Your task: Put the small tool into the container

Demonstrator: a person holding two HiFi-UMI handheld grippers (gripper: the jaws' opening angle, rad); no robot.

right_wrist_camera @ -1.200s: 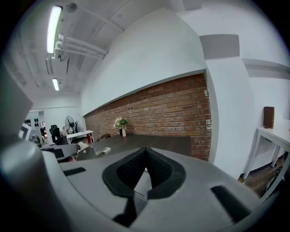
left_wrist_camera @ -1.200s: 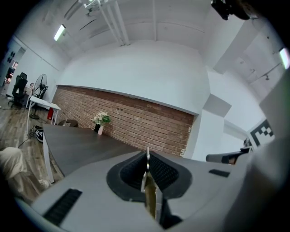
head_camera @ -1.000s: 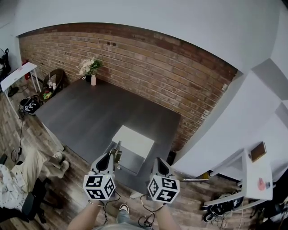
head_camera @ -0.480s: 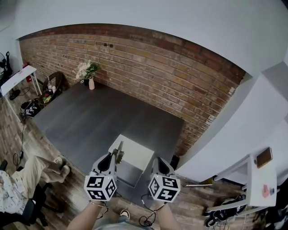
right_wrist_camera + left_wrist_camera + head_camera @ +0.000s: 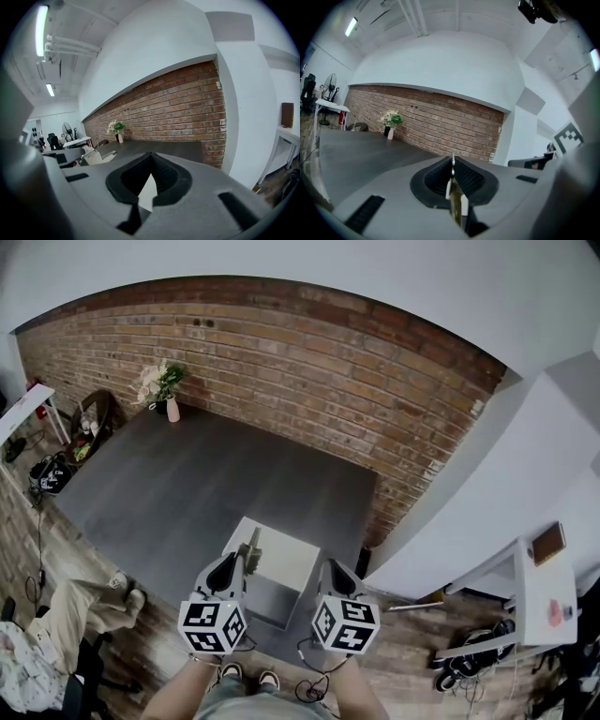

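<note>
My left gripper (image 5: 241,564) is shut on a small thin metal tool (image 5: 251,545) that sticks out forward from the jaws. The left gripper view shows the tool (image 5: 455,202) as a slim brassy blade pinched between the ribbed pads (image 5: 465,177), its tip pointing up. A white box-shaped container (image 5: 286,547) sits at the near edge of the dark grey table (image 5: 187,493), directly under and ahead of both grippers. To the tool's right, my right gripper (image 5: 332,570) is held with its jaws (image 5: 151,157) meeting at the tip and nothing between them.
A vase of flowers (image 5: 172,409) stands at the table's far left corner against the brick wall (image 5: 309,371). A person's legs (image 5: 75,601) show at lower left. A white desk (image 5: 544,592) and cables lie on the wooden floor to the right.
The head view has swung, so the table and vase sit further left and up. Both grippers stay over the white container, and the left one still holds the tool.
</note>
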